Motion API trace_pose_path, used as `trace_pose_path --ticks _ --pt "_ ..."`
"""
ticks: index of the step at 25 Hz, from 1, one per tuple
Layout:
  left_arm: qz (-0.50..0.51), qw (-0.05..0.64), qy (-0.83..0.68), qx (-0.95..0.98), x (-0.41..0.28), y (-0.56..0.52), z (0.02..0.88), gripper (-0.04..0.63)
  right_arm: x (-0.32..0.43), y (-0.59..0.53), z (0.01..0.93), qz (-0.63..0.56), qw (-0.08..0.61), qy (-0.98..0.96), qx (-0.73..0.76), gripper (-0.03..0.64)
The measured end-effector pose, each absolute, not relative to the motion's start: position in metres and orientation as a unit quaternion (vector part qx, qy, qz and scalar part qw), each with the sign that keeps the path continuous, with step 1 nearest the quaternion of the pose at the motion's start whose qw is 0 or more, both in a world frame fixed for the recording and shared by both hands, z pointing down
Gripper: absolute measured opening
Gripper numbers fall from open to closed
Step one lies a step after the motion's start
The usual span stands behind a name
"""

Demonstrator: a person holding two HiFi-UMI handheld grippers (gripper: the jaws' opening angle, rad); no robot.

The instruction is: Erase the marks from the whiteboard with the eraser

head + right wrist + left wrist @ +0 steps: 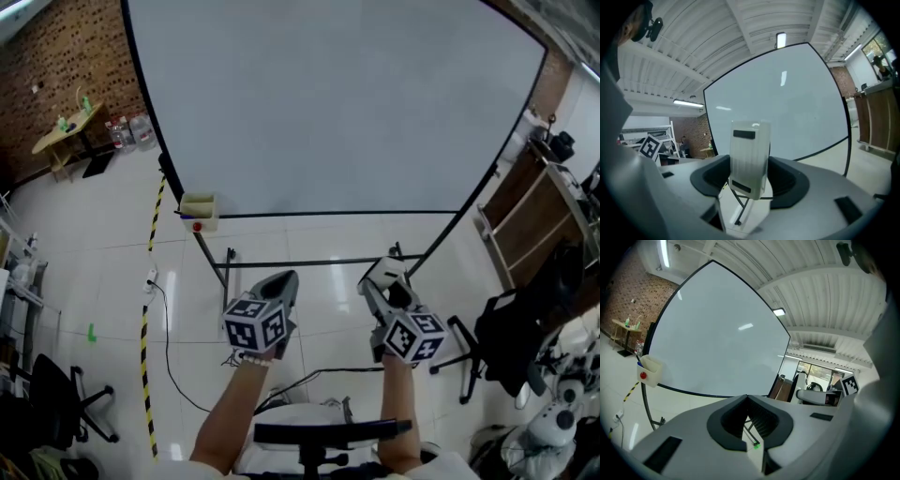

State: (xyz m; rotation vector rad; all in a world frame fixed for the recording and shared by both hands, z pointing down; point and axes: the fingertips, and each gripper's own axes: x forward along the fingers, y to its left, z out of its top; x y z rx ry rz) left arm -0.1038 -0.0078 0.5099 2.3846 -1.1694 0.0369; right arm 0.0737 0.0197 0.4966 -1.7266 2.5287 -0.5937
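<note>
The big whiteboard [328, 103] stands in front of me on a black frame, and I see no marks on its face. It also fills the left gripper view [712, 338] and the right gripper view [787, 112]. My right gripper [384, 277] is shut on the white eraser [749, 157], a ribbed block standing upright between the jaws, well short of the board. My left gripper [281, 284] is shut, its jaws meeting [747, 398] with nothing between them. Both are held low, below the board's bottom edge.
A cream holder [198, 211] with a red item hangs at the board's lower left corner. The stand's black legs [225, 272] reach toward me. Yellow-black floor tape [147, 328] and a cable run at left. Office chairs [56, 403] [511, 342] flank me; a wooden shelf [534, 216] stands right.
</note>
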Motion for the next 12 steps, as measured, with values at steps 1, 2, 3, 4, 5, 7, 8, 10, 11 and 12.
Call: trace_pose_path --ticks 1,2,3,4,5,7,8,10,11,12 --pt "0.018 0.238 -0.428 0.872 -0.099 -0.004 0.510 0.002 0.080 0.024 0.501 -0.199 0.016 0.808 -0.554 0.275" --pt "0.020 0.237 -0.429 0.871 -0.093 -0.001 0.509 0.002 0.085 0.028 0.503 -0.206 0.021 0.807 -0.553 0.275" --pt "0.019 0.238 -0.430 0.871 -0.087 0.002 0.508 0.002 0.090 0.031 0.503 -0.211 0.026 0.806 -0.552 0.275" --pt "0.018 0.238 -0.430 0.871 -0.081 0.005 0.507 0.002 0.096 0.035 0.501 -0.211 0.029 0.806 -0.552 0.275" --pt "0.016 0.238 -0.429 0.871 -0.075 0.008 0.504 0.002 0.101 0.037 0.497 -0.209 0.032 0.807 -0.552 0.275" --pt "0.012 0.235 -0.428 0.873 -0.066 0.013 0.500 0.002 0.110 0.041 0.491 -0.202 0.034 0.808 -0.553 0.275" --pt "0.010 0.234 -0.428 0.873 -0.062 0.015 0.498 0.002 0.114 0.042 0.489 -0.201 0.034 0.808 -0.554 0.274" --pt "0.007 0.233 -0.429 0.873 -0.057 0.017 0.496 0.002 0.119 0.044 0.489 -0.201 0.036 0.806 -0.555 0.272" --pt "0.007 0.233 -0.429 0.873 -0.056 0.018 0.495 0.002 0.120 0.046 0.489 -0.202 0.037 0.806 -0.555 0.272" --pt "0.006 0.233 -0.429 0.873 -0.054 0.019 0.494 0.002 0.121 0.047 0.489 -0.202 0.037 0.806 -0.555 0.272"
